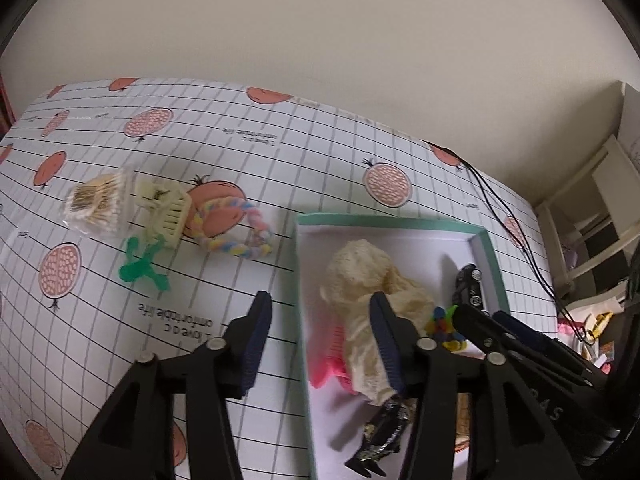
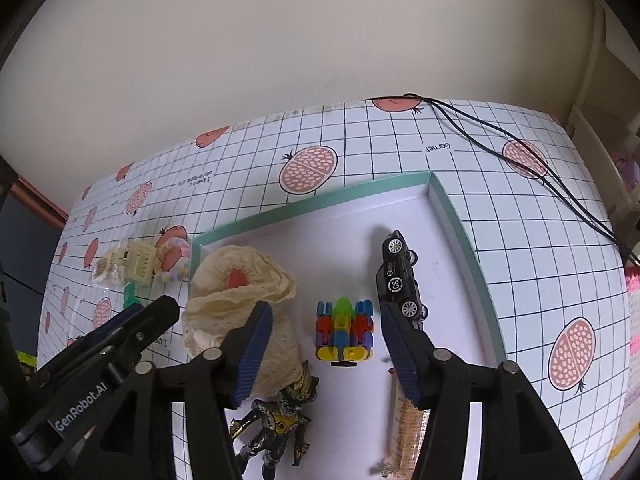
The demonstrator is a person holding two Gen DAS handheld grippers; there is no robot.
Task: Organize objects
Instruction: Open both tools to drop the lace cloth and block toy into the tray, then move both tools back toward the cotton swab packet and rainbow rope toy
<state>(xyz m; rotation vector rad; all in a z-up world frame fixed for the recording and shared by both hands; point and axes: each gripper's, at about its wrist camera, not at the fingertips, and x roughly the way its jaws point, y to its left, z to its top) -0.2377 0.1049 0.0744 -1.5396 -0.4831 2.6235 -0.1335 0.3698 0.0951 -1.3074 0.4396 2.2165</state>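
Note:
A shallow white box with a mint rim (image 1: 490, 256) (image 2: 320, 206) lies on the checked tablecloth. Inside it are a cream lace cloth (image 1: 368, 280) (image 2: 240, 292), a black toy car (image 2: 400, 276) (image 1: 468, 284), a colourful block toy (image 2: 344, 330) (image 1: 442, 322), a black-and-gold figure (image 2: 280, 420) (image 1: 384, 432) and a pink comb (image 1: 334, 360). My left gripper (image 1: 320, 308) is open over the box's left wall. My right gripper (image 2: 326, 320) hangs open above the block toy. Left of the box lie a cotton-swab packet (image 1: 98, 202), a cream hair claw (image 1: 166, 210), a pastel braided ring (image 1: 236, 228) and a green clip (image 1: 142, 264).
A black cable (image 2: 520, 152) (image 1: 512, 224) runs across the table's far right corner. A woven tan item (image 2: 406, 424) lies in the box near its right wall. White shelving (image 1: 600, 216) stands past the table's right edge. A plain wall backs the table.

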